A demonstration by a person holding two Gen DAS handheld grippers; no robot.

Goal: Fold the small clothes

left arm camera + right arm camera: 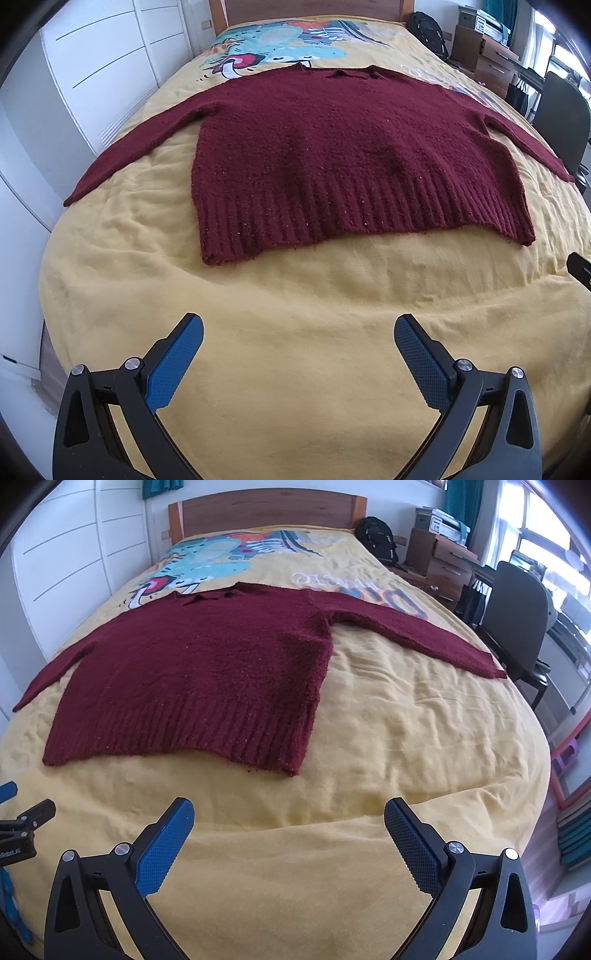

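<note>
The left tool (298, 334) hung with its pads spread apart and empty, as did the right tool (289, 818). Ahead of both, the maroon sweater (332, 147) lay flat on the yellow bedspread (295, 314), sleeves outstretched, untouched.

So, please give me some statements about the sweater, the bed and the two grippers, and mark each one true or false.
1. The sweater lies flat with both sleeves spread out. True.
2. The left hand-held gripper is shut on the hem. False: it is open, short of the sweater.
3. The right hand-held gripper is open and holds nothing. True.
4. The bedspread is blue. False: it is yellow.
</note>
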